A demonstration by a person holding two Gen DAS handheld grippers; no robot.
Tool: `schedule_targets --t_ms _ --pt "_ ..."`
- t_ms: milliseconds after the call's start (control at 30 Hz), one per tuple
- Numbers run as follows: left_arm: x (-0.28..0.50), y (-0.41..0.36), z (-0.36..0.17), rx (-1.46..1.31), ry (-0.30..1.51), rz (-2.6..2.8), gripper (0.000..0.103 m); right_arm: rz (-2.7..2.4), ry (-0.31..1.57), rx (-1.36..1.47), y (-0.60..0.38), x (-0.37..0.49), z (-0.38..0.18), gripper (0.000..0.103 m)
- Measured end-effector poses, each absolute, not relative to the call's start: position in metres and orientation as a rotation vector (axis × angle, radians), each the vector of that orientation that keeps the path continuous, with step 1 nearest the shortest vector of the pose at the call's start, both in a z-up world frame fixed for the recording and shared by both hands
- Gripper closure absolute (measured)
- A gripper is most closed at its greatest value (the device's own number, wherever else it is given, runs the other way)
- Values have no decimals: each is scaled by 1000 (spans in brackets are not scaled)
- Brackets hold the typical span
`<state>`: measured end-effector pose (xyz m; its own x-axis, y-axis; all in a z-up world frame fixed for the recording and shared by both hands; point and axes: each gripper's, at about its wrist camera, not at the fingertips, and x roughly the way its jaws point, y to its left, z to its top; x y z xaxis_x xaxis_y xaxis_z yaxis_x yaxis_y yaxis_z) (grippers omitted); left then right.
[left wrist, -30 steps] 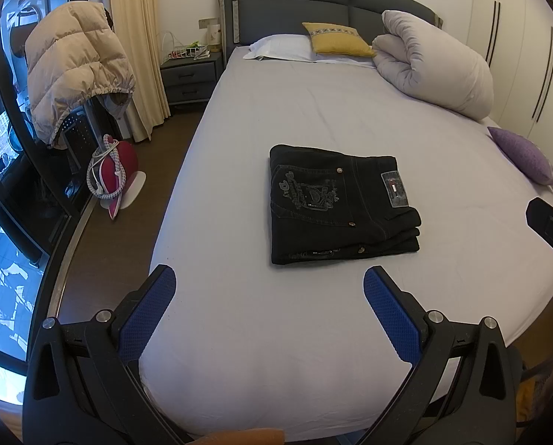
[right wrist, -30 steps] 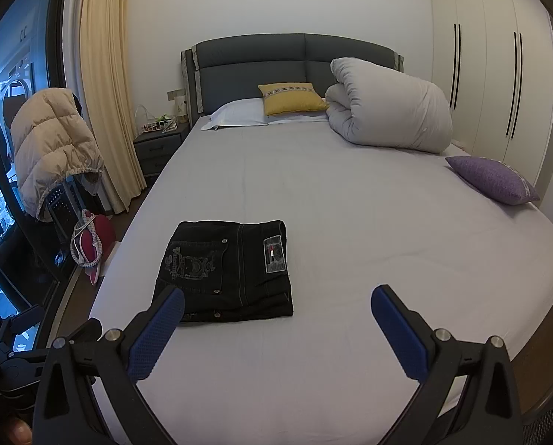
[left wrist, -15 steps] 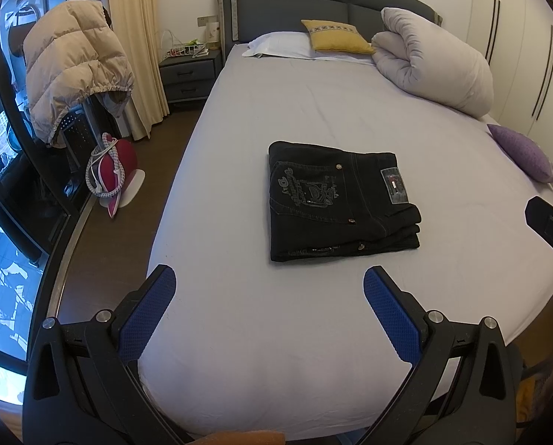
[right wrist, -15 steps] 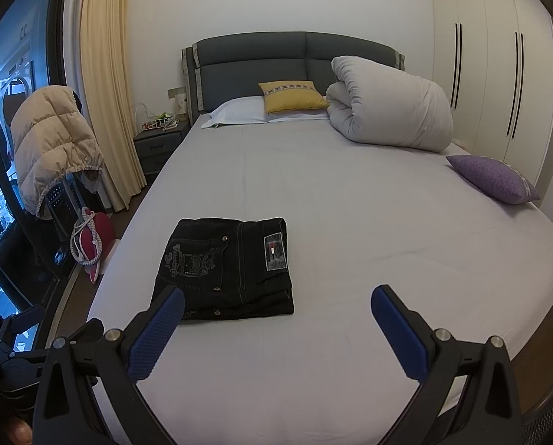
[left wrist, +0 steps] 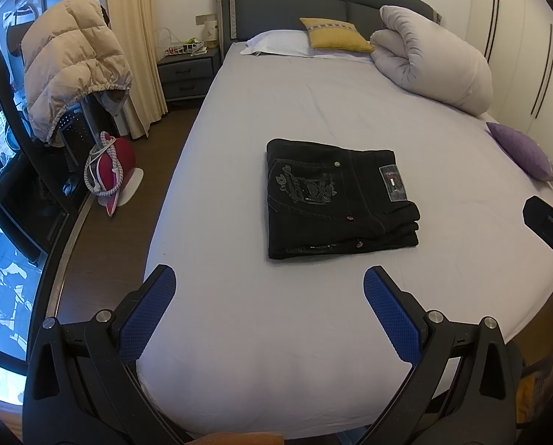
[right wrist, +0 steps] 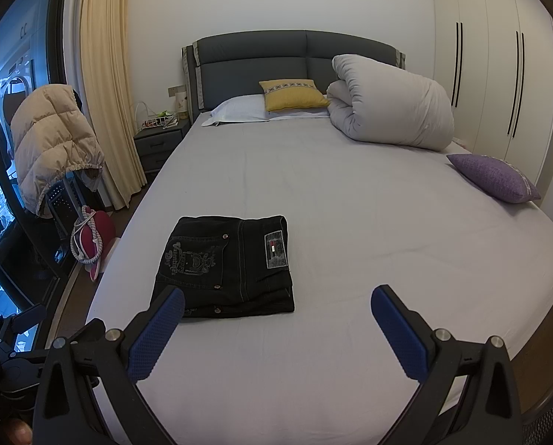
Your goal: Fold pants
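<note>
Black jeans [left wrist: 335, 200] lie folded into a compact rectangle on the grey bed sheet [left wrist: 313, 104], back pocket and label up. They also show in the right wrist view [right wrist: 228, 263]. My left gripper [left wrist: 269, 278] is open and empty, held above the foot of the bed, short of the jeans. My right gripper [right wrist: 276, 296] is open and empty, also near the foot of the bed, its left finger [right wrist: 157, 330] overlapping the jeans' near corner in the view. Part of the right gripper shows in the left wrist view [left wrist: 550, 222].
A rolled white duvet [right wrist: 391, 107], a yellow cushion [right wrist: 291, 94] and a white pillow [right wrist: 239, 111] lie at the head. A purple cushion [right wrist: 495, 178] lies at the right edge. A chair with a beige jacket [left wrist: 68, 66], a red bag [left wrist: 109, 167] and a nightstand [left wrist: 187, 74] stand left.
Both grippers have drifted slightly; the jeans sit a little lower in the right wrist view. The jeans have not moved and both grippers stay open.
</note>
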<state>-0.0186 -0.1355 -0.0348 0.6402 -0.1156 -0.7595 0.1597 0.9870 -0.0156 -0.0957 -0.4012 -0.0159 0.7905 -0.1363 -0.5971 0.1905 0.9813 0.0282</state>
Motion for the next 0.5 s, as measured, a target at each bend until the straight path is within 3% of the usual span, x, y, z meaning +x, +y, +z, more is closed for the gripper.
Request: schedule_targets --t_ms 500 --pt "-12 -135 -37 55 874 -178 0 -176 638 88 -401 -96 -15 0"
